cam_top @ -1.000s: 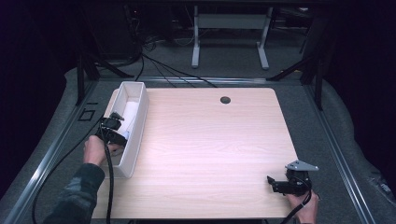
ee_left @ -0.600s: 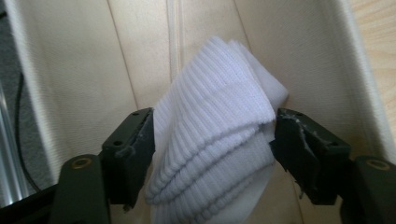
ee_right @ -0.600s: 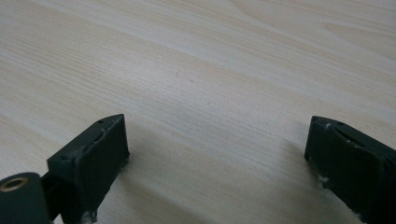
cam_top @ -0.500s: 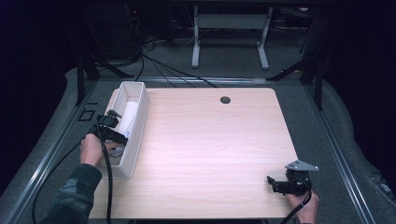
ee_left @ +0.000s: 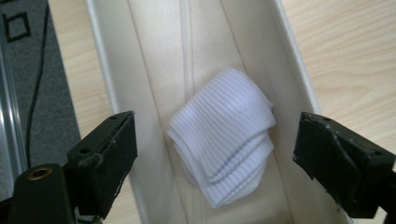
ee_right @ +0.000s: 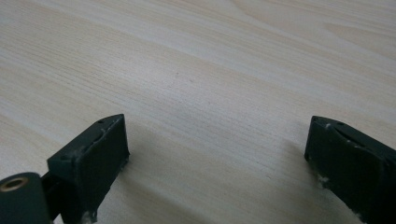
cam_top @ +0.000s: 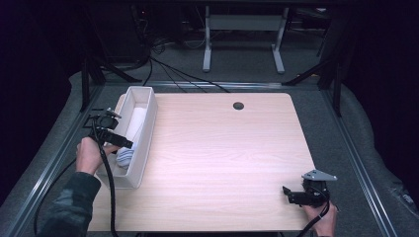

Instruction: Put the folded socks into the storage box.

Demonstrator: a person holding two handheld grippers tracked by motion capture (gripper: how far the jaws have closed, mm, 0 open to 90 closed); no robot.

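Note:
A folded white ribbed sock (ee_left: 223,135) lies on the floor of a long white bin (cam_top: 144,143) at the table's left edge; in the high view the sock (cam_top: 125,155) shows inside the bin. My left gripper (cam_top: 118,143) hangs over the bin, above the sock, and its jaws have just been opening. In the left gripper view that gripper (ee_left: 217,154) stands open, the sock below and apart from both pads. My right gripper (cam_top: 286,193) rests low at the table's front right corner. In its own view it (ee_right: 217,154) is open over bare wood.
The light wooden table (cam_top: 222,148) has a round cable hole (cam_top: 238,105) near its far edge. Grey carpet and a metal rail (cam_top: 54,158) run along the left side. A white desk frame (cam_top: 242,29) stands beyond the table.
The left gripper has risen a little above the bin and drawn slightly toward the left. The right gripper has stayed in place.

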